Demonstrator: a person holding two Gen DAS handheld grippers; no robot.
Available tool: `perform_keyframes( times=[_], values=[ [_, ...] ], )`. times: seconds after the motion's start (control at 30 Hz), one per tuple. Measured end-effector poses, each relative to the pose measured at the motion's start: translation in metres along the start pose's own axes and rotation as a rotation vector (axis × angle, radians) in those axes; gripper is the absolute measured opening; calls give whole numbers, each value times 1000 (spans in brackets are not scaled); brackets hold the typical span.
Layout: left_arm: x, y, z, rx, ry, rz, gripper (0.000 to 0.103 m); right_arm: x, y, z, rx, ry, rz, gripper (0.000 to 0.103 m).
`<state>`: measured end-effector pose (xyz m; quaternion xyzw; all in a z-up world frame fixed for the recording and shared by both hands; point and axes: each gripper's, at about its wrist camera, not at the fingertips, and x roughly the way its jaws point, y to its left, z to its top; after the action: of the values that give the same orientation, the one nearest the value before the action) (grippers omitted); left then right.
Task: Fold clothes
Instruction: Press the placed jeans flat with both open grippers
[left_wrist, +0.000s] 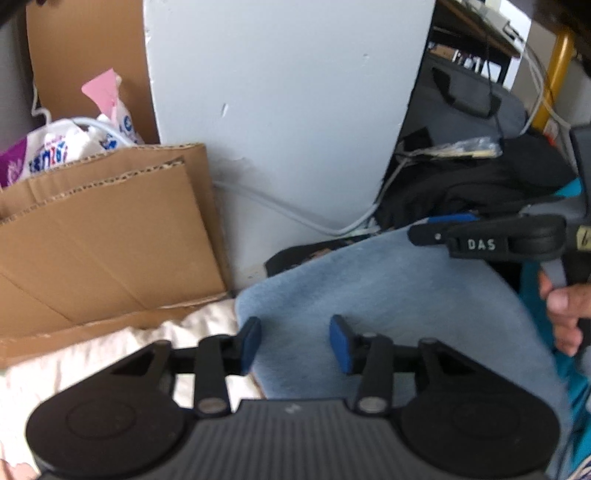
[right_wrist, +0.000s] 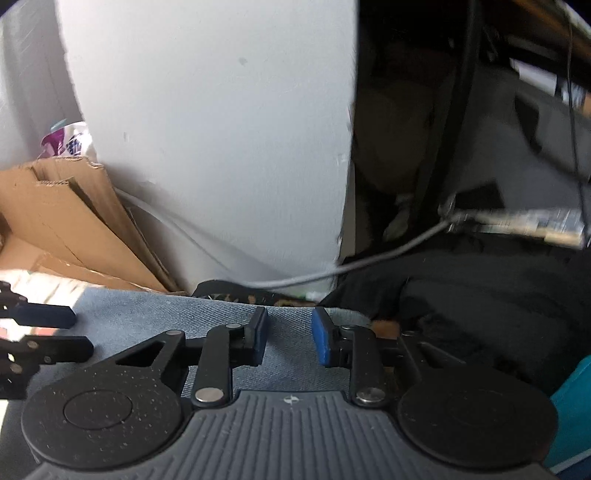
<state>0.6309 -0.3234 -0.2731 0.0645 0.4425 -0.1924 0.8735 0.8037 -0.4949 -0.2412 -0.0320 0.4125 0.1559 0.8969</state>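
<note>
**Both grippers over the blue denim, nothing pinched**

Cluttered corner behind the work spot: a pale grey-white panel (left_wrist: 288, 110) stands upright in the middle, with flattened brown cardboard (left_wrist: 107, 243) leaning against it on the left and a printed plastic bag (left_wrist: 51, 147) peeking out behind that. A grey cable (left_wrist: 295, 218) snakes along the bottom of the panel. Off to the right it's a dark pile of black fabric (left_wrist: 476, 188) and bags, pretty murky, can't make out much there.

The thing being folded is a light blue denim garment (left_wrist: 388, 280), lying on a cream-coloured cloth (left_wrist: 110, 354) that shows at the lower left. Something dark with a pattern (left_wrist: 314, 254) sticks out from under its far edge.

Left gripper (left_wrist: 295, 345) hangs over the near left part of the denim, blue pads spread apart, with nothing clamped between them, just the fabric showing in the gap below.

Right gripper (right_wrist: 289, 341) is over the far edge of the denim, near that dark patterned bit. Its jaws are parted too, a narrower gap, and the pads aren't squeezing anything that I can see. From the left camera you can see it side-on at the right edge, with the person's hand (left_wrist: 565, 314) wrapped around the handle.
</note>
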Motion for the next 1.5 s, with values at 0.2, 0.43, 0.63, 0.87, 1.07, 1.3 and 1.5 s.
perform_keyframes(
  times=[0.2,0.43,0.63,0.87,1.07,1.3,1.5],
  values=[
    [-20,5,5,-37,-9,-49,34,-11,3,1,-27,-11,-7,34],
    [-48,-22,1,115,20,-162,29,-59,15,-25,-61,-81,53,36],
    [-57,-38,-23,189,49,-195,23,-86,40,-63,-128,-78,145,36],
    [-54,-39,-37,246,72,-181,18,-100,73,-83,-182,-73,202,36],
    [-40,-40,-44,253,89,-146,18,-85,89,-96,-188,-53,180,36],
    [-32,-31,-63,194,47,-142,17,-69,95,-106,-176,-37,163,38],
    [-34,-33,-65,219,38,-131,17,-74,94,-110,-141,-18,144,39]
  ],
)
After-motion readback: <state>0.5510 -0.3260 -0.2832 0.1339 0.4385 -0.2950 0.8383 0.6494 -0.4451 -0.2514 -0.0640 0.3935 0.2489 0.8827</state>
